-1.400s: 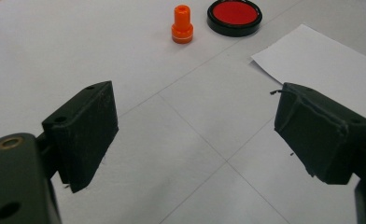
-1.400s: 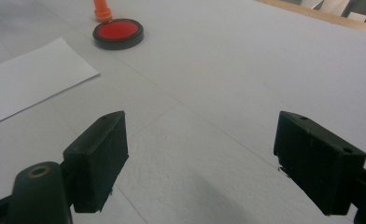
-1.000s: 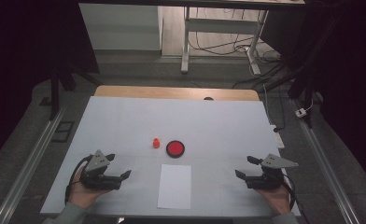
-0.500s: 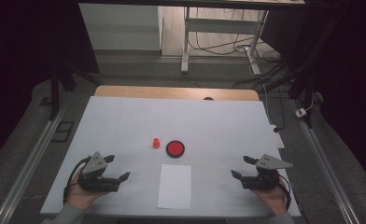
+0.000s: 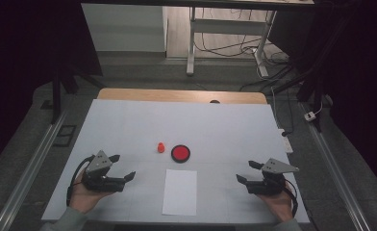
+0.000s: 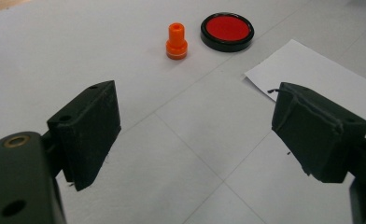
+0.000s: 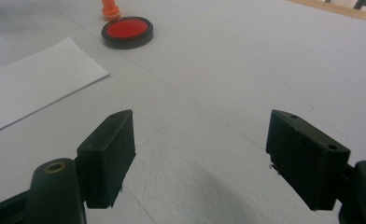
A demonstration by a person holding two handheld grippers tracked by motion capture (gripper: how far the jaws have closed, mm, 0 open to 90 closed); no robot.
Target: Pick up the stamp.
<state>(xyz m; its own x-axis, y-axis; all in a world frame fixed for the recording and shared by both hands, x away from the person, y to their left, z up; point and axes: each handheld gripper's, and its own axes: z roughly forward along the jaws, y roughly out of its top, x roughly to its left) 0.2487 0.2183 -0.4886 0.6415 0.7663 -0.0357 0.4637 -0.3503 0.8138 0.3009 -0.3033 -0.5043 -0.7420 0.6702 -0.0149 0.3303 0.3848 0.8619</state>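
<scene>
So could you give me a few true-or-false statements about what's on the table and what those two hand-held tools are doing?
1. The left gripper has its fingers closed on the orange stamp. False: its fingers are spread, holding nothing, and the stamp stands apart from it.
2. The red ink pad lies beside the orange stamp. True.
3. The sheet of paper covers the ink pad. False: the paper lies flat, nearer the person, with a gap between it and the pad.
4. The right gripper is open and empty. True.
5. The orange stamp lies tipped on its side. False: it stands upright.
</scene>
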